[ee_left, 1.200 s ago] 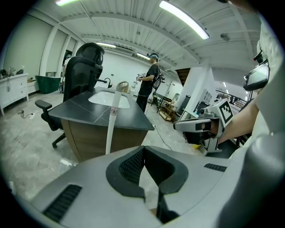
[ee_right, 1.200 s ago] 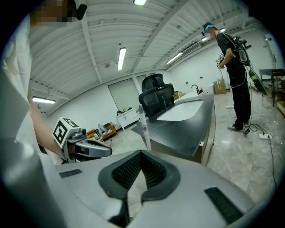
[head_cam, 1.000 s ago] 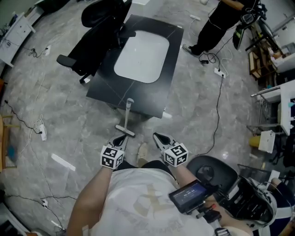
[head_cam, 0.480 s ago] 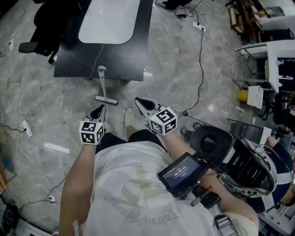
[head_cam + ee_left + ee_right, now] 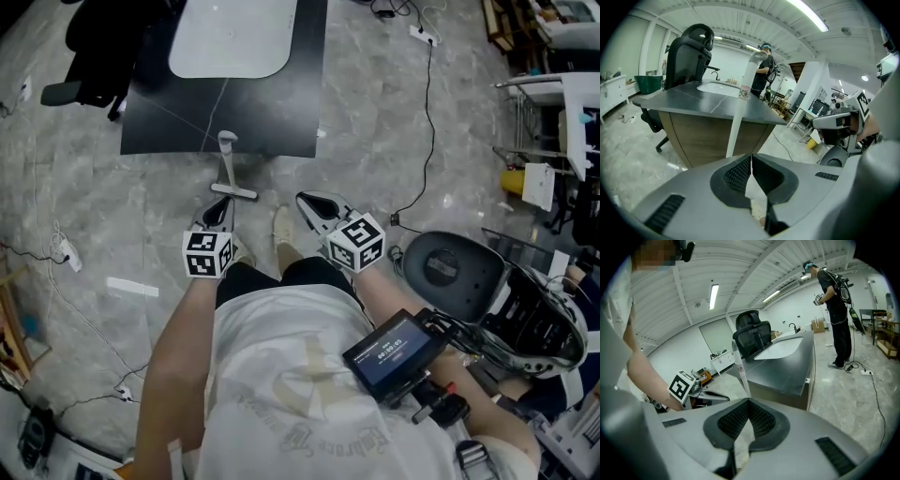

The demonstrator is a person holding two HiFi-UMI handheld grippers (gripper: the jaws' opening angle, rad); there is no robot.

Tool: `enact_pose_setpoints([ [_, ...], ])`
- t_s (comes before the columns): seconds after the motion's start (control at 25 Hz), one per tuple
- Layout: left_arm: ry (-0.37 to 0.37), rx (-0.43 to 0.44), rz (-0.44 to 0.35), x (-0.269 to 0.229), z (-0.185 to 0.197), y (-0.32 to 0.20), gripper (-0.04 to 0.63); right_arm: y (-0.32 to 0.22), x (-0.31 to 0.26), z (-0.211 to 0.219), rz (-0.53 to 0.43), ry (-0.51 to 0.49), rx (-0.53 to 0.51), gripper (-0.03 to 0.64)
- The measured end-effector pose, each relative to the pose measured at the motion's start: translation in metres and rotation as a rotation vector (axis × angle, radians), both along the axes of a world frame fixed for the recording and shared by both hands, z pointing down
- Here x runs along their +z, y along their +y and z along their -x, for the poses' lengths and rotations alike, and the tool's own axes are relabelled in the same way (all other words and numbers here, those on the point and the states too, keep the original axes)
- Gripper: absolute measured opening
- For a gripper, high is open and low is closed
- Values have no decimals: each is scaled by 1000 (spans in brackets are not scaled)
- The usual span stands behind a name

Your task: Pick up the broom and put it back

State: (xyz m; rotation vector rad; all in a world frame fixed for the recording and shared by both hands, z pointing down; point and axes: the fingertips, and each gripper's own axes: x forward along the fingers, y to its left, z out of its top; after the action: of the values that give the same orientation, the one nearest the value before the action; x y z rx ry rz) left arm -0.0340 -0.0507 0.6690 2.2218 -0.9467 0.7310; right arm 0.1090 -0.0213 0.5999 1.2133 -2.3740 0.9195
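Note:
A white-handled broom [image 5: 228,165] stands upright against the near edge of the black table [image 5: 272,112], its crossbar head on the floor. My left gripper [image 5: 219,211], shut with nothing in it, points down just short of that head. In the left gripper view the handle [image 5: 739,101] rises straight ahead of the closed jaws [image 5: 751,161]. My right gripper [image 5: 314,204] hovers to the right of the broom, also shut and holding nothing. In its own view the closed jaws [image 5: 748,405] face the handle [image 5: 740,367] and the left gripper [image 5: 701,394].
The table holds a white oval inset [image 5: 234,37]. A black office chair [image 5: 94,56] stands at its left. A cable [image 5: 427,112] runs over the marble floor on the right, near a round black stool [image 5: 450,267]. Another person [image 5: 834,310] stands beyond the table.
My left gripper has sunk towards the floor near the broom's head. The head view has swung, so the table sits higher and further left. The right gripper has hardly moved.

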Motion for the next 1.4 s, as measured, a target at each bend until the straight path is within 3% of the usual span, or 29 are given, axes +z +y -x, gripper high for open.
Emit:
enact_pose_setpoints([
  [0.32, -10, 0, 34, 21, -10, -26, 24, -3, 3, -9, 25, 5, 28, 17],
  [0.6, -92, -16, 59, 49, -9, -43, 105, 15, 7, -25, 55, 7, 73, 17],
  [0.88, -162, -27, 12, 65, -12, -71, 161, 26, 13, -43, 69, 19, 113, 17],
  [1.28, -180, -100, 25, 81, -12, -87, 155, 34, 15, -58, 83, 32, 131, 17],
  [1.4, -199, -104, 18, 81, -9, -88, 107, 36, 16, -59, 83, 33, 133, 17],
])
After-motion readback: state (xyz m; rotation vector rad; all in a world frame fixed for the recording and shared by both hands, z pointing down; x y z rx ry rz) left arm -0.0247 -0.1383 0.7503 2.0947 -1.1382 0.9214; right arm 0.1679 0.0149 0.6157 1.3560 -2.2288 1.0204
